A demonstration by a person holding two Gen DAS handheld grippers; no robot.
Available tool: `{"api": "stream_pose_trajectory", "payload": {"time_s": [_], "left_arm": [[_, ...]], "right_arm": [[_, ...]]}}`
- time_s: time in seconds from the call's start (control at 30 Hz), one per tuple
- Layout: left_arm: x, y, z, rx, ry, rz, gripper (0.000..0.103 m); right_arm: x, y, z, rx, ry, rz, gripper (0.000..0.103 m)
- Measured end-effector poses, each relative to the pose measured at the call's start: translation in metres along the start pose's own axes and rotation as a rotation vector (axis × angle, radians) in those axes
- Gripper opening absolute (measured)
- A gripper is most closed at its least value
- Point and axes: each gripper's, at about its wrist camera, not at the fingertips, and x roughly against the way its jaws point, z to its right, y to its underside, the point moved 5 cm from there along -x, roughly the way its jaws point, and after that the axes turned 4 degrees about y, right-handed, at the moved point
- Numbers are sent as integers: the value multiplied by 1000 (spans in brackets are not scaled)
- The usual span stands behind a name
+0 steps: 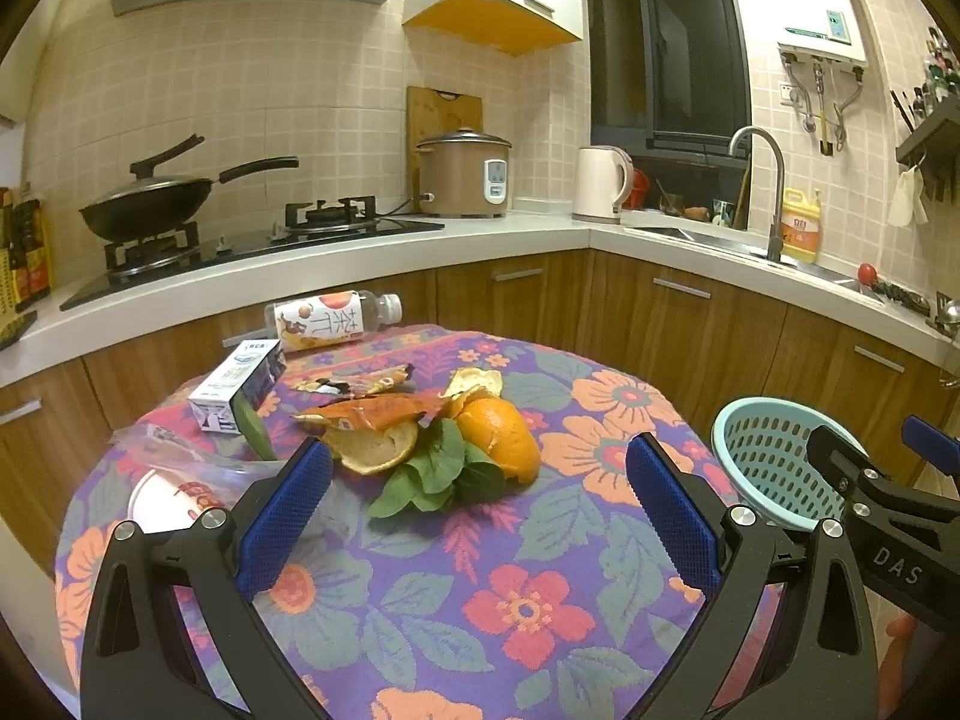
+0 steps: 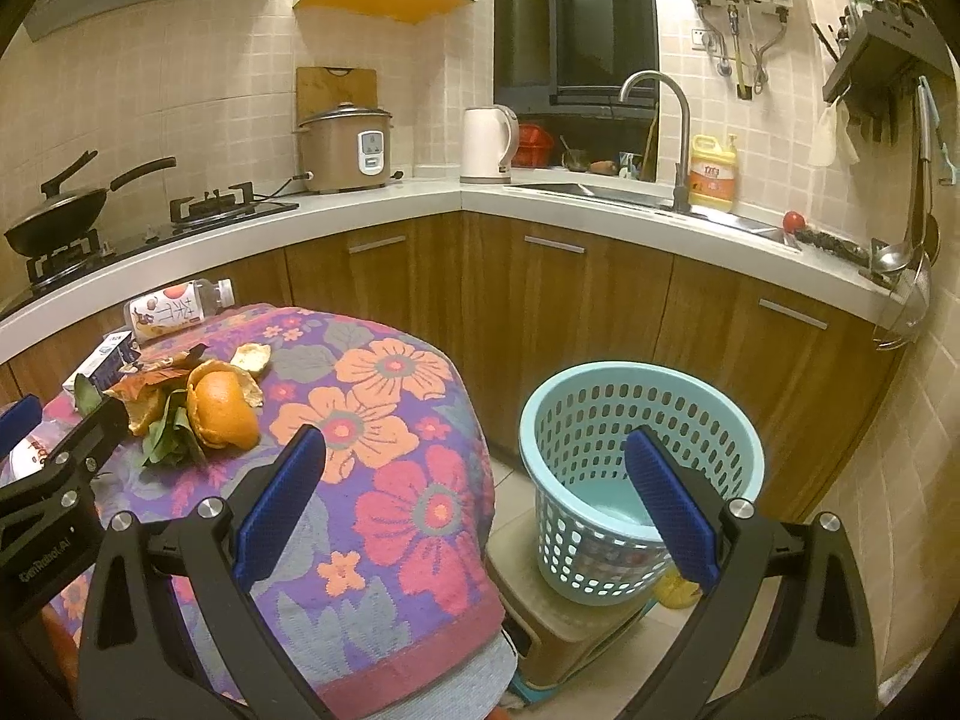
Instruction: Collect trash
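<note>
Orange peel (image 1: 501,435) lies heaped in the middle of the desk (image 1: 540,570) on its flowered cloth, tangled with green leaves (image 1: 435,471), a second curl of peel (image 1: 375,447) and a torn orange wrapper (image 1: 384,408); behind them sit a small milk carton (image 1: 237,387), a plastic tea bottle (image 1: 333,318) lying on its side at the far edge, and a crumpled clear bag (image 1: 180,450) to the left. The left gripper (image 1: 477,519) hangs just short of the heap with its fingers spread wide and holding nothing; the right gripper (image 2: 474,516) is likewise wide and empty, aimed toward the turquoise waste basket (image 2: 639,480), which stands on a low stool (image 2: 576,624) beside the desk, well below its top. The heap is loose and layered, so a pinch on the big peel may drag only part of it, scattering leaves or wrapper. Cloth could bunch between the fingers if they come in too low. The bottle, round and near the edge, may roll off at a nudge. Since the basket stands apart from the desk, light scraps released early would likely miss its rim.
</note>
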Motion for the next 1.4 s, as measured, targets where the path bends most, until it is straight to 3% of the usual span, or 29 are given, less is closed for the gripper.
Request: {"api": "stream_pose_trajectory", "payload": {"time_s": [0.23, 0.43, 0.57, 0.7, 0.9, 0.97, 1.13, 1.27, 1.37, 1.4], "left_arm": [[24, -9, -36, 38, -76, 2, 95], [52, 0, -106, 66, -245, -40, 95], [58, 19, -162, 149, -342, -104, 95], [52, 33, -202, 260, -319, -165, 95], [29, 40, -230, 385, -185, -228, 95], [17, 36, -228, 371, -127, -237, 94], [-14, 36, -219, 276, 98, -318, 90], [-30, 47, -214, 263, 268, -381, 77], [-36, 49, -212, 274, 364, -395, 70], [-37, 49, -212, 279, 388, -395, 64]], "right_arm": [[-4, -8, -32, 5, -148, -39, 95], [-13, -7, -78, 87, -267, -68, 95], [-28, 1, -112, 130, -356, -135, 95], [-39, 4, -138, 173, -407, -174, 90], [-47, -5, -168, 230, -455, -187, 79], [-47, -8, -174, 239, -473, -190, 78], [-38, -10, -185, 239, -548, -210, 78], [-17, -4, -208, 285, -673, -210, 78], [-7, 1, -230, 325, -750, -223, 78], [-6, 2, -236, 333, -774, -229, 78]]}}
